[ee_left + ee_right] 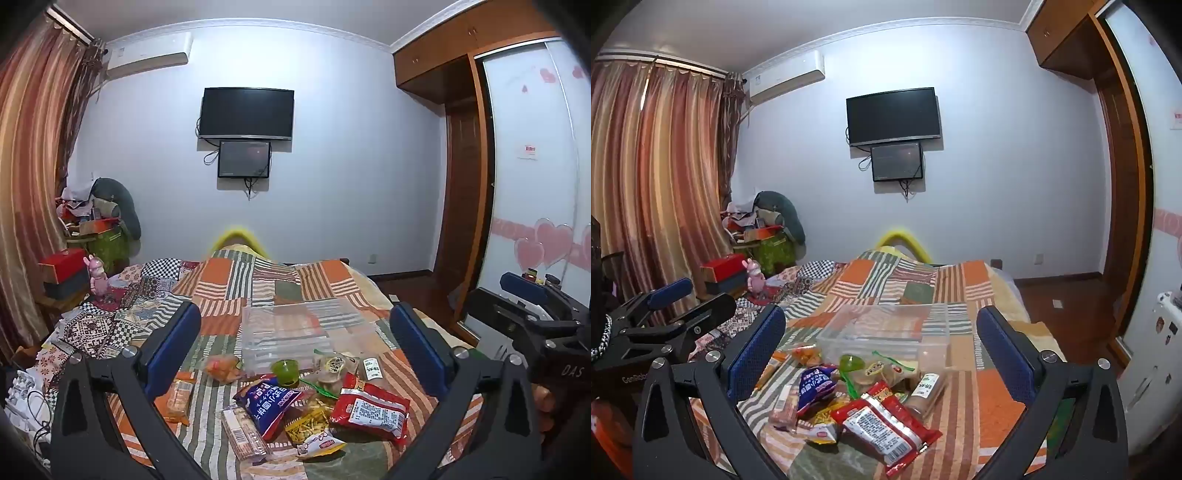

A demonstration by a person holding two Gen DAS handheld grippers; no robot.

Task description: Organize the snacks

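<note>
Task state: not started, as far as the views show. The clear plastic bin (295, 332) sits on the patchwork quilt of the bed (258, 280) and looks empty; nothing can be seen inside it in either view, though its transparency makes the far corners hard to read. All the snacks lie loose in a heap on the quilt just in front of the bin: red packet (371, 408) nearest on the right side, blue bag (267, 404) in the middle, yellow-stick packet (306, 424) between them, a long wrapped bar (245, 432) at the near left, an orange wrapped cracker pack (179, 398) further left, an orange pouch (221, 367) touching the bin's near left corner, a green jelly cup (285, 370) against the bin's front wall, and a lidded pudding cup (332, 365) beside it. Everything remains to be sorted, judging by this. Left tongs (295, 343): spread wide, holding nothing, touching nothing, raised above and behind the heap. Right tongs (881, 347): likewise wide apart, empty, no contact, framing the bin and heap. Likely first pick is the red packet, closest to the right tongs.
</note>
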